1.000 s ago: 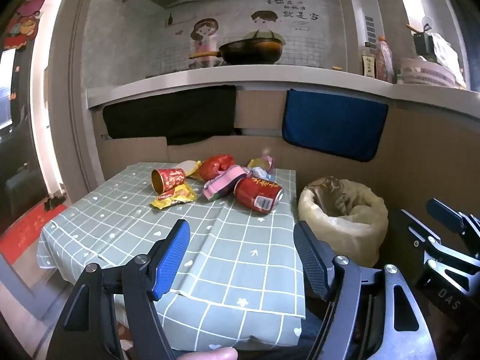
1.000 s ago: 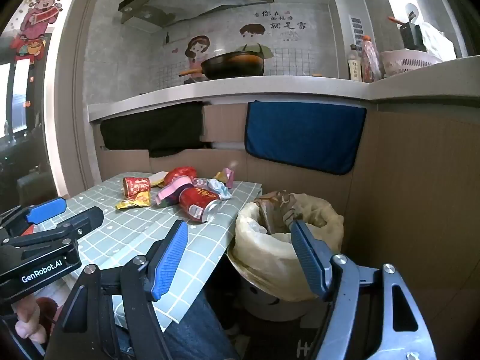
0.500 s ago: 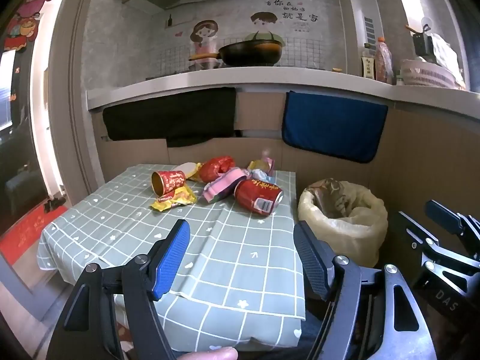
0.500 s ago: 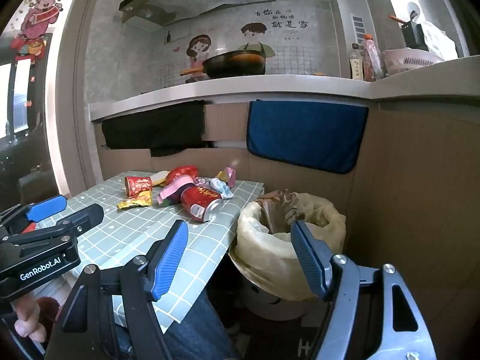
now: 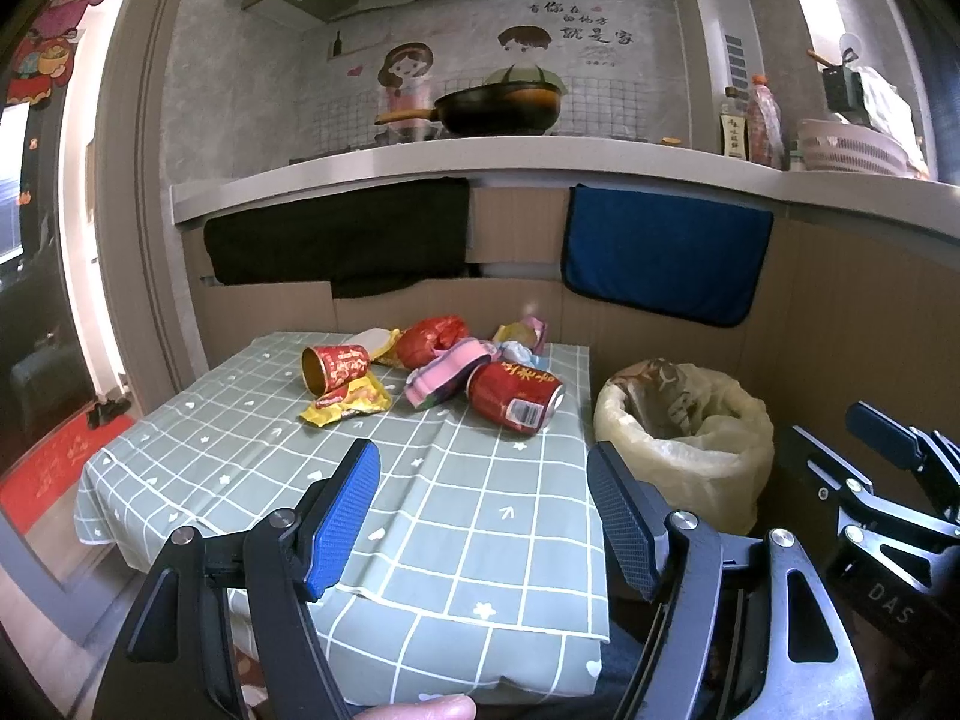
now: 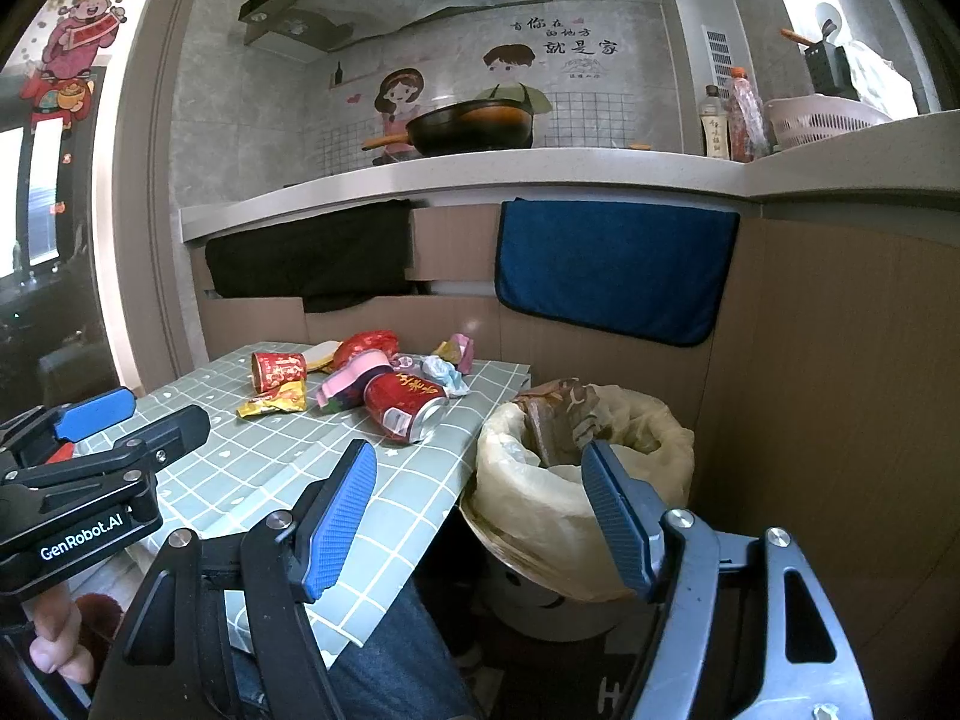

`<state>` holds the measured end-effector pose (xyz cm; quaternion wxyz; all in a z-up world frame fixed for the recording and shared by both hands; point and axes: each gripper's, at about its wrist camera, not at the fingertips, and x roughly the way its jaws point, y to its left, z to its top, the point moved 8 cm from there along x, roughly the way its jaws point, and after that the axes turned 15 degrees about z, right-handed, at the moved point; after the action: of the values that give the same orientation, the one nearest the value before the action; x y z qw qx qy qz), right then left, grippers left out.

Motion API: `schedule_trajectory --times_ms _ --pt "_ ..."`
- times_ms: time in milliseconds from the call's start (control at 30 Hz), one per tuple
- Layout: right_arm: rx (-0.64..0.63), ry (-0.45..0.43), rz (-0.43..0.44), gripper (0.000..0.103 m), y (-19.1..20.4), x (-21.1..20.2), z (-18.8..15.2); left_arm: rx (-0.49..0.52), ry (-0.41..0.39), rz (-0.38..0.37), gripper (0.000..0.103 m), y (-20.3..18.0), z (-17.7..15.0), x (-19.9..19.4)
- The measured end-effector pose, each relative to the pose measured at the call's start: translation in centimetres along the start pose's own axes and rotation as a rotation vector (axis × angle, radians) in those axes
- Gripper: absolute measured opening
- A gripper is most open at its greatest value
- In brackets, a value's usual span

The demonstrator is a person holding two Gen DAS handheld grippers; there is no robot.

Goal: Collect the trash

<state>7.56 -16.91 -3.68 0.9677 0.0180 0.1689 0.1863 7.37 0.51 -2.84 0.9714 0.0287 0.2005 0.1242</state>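
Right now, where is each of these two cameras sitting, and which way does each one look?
Left wrist view: rides the left hand-held gripper, looking slightly down over the green checked tablecloth at the trash pile; its open blue-padded fingers and a fingertip show.
Right wrist view: rides the right hand-held gripper, open, aimed at the table edge and the bag-lined waste bin; denim-clad legs show.
Shared: both see the lying red drink can, the bin, and each other's gripper.

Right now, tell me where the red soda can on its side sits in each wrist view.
Left wrist: red can right of centre, near the table's right edge, beyond the open left gripper.
Right wrist: red can left of centre, beside the lined bin.
Shared landmark: blue towel hanging under the counter.
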Motion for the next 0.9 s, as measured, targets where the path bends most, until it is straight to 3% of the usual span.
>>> schedule_trajectory --times_ms 900 --pt "0.012 -0.007 0.001 0.069 -0.34 -0.44 0.22 0.006 -0.008 0.001 0.072 -0.91 0.74 -0.43"
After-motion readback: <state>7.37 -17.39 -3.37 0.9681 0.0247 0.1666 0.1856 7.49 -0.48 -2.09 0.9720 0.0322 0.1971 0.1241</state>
